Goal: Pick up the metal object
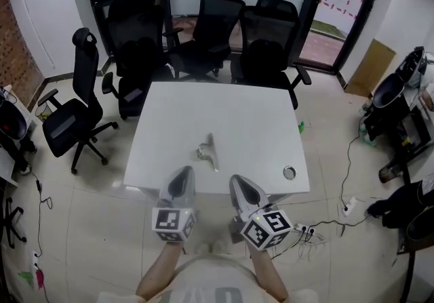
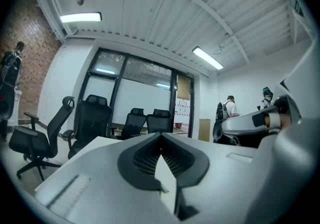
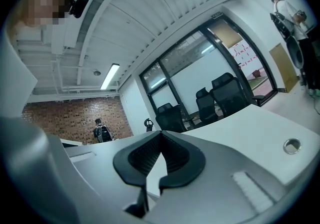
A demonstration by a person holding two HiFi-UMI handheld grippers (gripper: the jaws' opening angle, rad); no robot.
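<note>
A small silvery metal object [image 1: 207,149] with a bent handle lies on the white table [image 1: 224,112], a little in front of its middle. My left gripper [image 1: 182,174] hovers at the table's near edge, just short of the object and to its left, jaws shut and empty. My right gripper [image 1: 240,184] hangs beside it, to the object's near right, also shut on nothing. In the left gripper view the left gripper's [image 2: 160,136] tips meet, and in the right gripper view so do the right gripper's [image 3: 161,133]. Neither gripper view shows the object.
A round metal grommet [image 1: 289,173] sits in the table's near right corner, also seen as a grommet [image 3: 292,144] in the right gripper view. Black office chairs [image 1: 217,24] line the far side, another chair [image 1: 71,115] stands left. Cables [image 1: 319,227] trail on the floor at right.
</note>
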